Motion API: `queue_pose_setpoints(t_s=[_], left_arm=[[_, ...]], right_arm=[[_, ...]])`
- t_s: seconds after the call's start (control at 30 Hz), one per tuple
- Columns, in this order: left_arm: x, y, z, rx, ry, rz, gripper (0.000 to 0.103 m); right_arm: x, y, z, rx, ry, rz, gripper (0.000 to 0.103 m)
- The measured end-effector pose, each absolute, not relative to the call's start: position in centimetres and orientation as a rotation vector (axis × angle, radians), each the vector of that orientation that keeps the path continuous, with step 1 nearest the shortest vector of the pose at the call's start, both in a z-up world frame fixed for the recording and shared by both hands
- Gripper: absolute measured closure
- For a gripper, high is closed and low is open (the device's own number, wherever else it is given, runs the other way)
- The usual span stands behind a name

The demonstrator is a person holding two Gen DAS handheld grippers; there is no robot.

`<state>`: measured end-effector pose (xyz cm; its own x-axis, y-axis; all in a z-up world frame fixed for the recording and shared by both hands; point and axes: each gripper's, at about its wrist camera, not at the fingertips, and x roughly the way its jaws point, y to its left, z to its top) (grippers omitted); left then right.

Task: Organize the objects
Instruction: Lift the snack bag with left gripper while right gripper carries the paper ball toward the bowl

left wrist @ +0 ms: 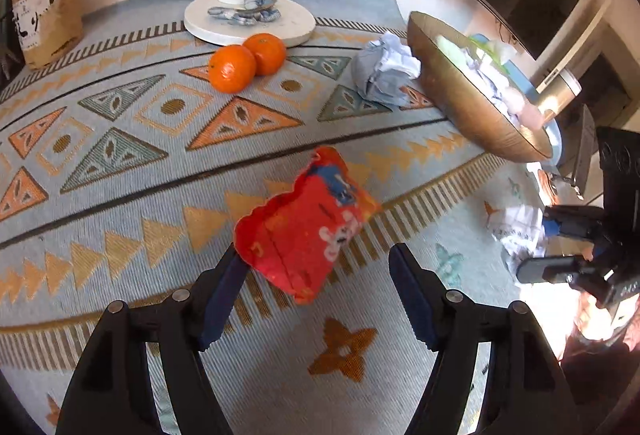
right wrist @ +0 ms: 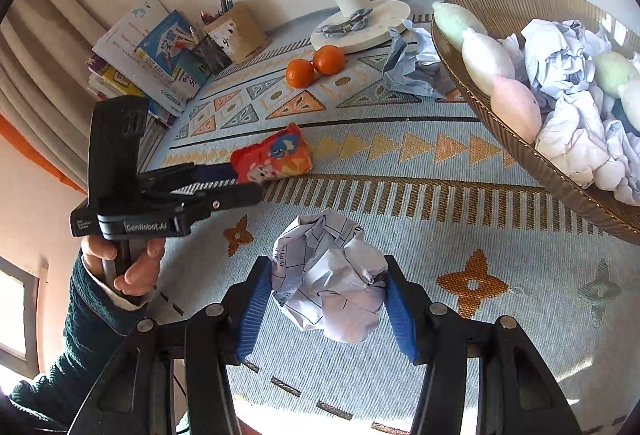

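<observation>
Left wrist view: my left gripper [left wrist: 316,299] has its jaws apart, nothing clamped. The snack bag [left wrist: 306,223] lies on the cloth [left wrist: 120,203] just ahead, at about 12 o'clock from the jaw gap. Its near corner pokes in beside the left pad [left wrist: 224,299]; I can't tell if they touch. The bag's long axis runs roughly 7 to 1 o'clock, so it's skewed to my closing line. I judge I need a small push forward before closing, or I'll pinch only the corner. The bowl [left wrist: 460,103] sits at 2 o'clock, well apart. The oranges [left wrist: 246,61] are at 11 o'clock, far side.

Right wrist view: my right gripper [right wrist: 328,299] is clamped on a paper ball [right wrist: 332,275], both pads pressing its sides. The bowl [right wrist: 520,151] lies at 2 o'clock from the jaws, rim near, already holding crumpled paper and soft balls. A second paper wad [right wrist: 412,63] lies against the bowl's far rim at 1 o'clock. The left gripper [right wrist: 240,179] shows at 10 o'clock, tips at the bag [right wrist: 272,155], the person's hand [right wrist: 128,267] on its handle.

Judgement: the right hand is nearer the bowl, so the ball drops there next; the bag is the left's job.
</observation>
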<state>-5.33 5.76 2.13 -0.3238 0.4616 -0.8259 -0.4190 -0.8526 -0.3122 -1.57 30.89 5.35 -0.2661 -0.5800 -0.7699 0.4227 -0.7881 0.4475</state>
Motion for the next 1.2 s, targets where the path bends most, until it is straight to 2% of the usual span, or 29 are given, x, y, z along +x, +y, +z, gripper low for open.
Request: queue_pose_setpoints(t_s=[0.1,0.17,0.27,0.37,0.47,0.53,0.6,0.67,0.7,0.8,0.9,1.03,1.2], left_arm=[[-3.1,7.0,2.7,-1.389,0.022,2.176,0.031],[-2.6,7.6,3.3,-1.353,0.14,2.308,0.03],[-3.1,8.3,3.4,-1.286,0.312,2.47,0.03],[-4.2,8.6,2.6,-1.289,0.269,2.419,0.03],[-4.8,9.8,1.9,-1.274,0.285,2.429,0.032],[-4.6,10.2,1.7,-1.256,0.274,2.44,0.042],[-4.2,10.2,2.0,-1.233,0.298,2.482,0.063],[-3.7,9.2,2.5,-1.23,0.22,2.494,0.068],[-3.4,8.7,2.7,-1.226,0.166,2.516,0.068],[-2.2,7.1,3.2,-1.19,0.004,2.587,0.068],[-1.3,6.7,2.8,-1.16,-0.067,2.644,0.068],[-0.8,6.8,3.3,-1.111,-0.054,2.677,0.068],[-1.8,6.1,2.6,-1.197,-0.101,2.678,0.068]], right_arm=[[-1.6,31.4,4.9,1.351,-0.241,-2.095,0.05],[-1.5,31.4,4.6,1.332,-0.234,-2.108,0.05],[-1.3,31.1,4.5,1.295,-0.131,-2.196,0.05],[-1.4,30.3,4.1,1.247,0.015,-2.321,0.049],[-1.8,29.5,3.5,1.207,0.029,-2.328,0.045],[-1.9,29.6,3.2,1.197,0.013,-2.325,0.036],[-1.7,30.1,3.2,1.184,-0.01,-2.33,0.036],[-1.2,30.7,3.5,1.159,-0.046,-2.33,0.035],[-1.1,31.0,3.6,1.144,-0.069,-2.33,0.033],[-0.5,30.9,3.8,1.124,-0.105,-2.33,0.018],[0.0,29.5,3.7,1.126,-0.061,-2.324,0.017],[0.2,27.5,2.8,1.153,0.057,-2.373,0.017],[0.1,26.3,2.4,1.183,0.138,-2.477,0.017]])
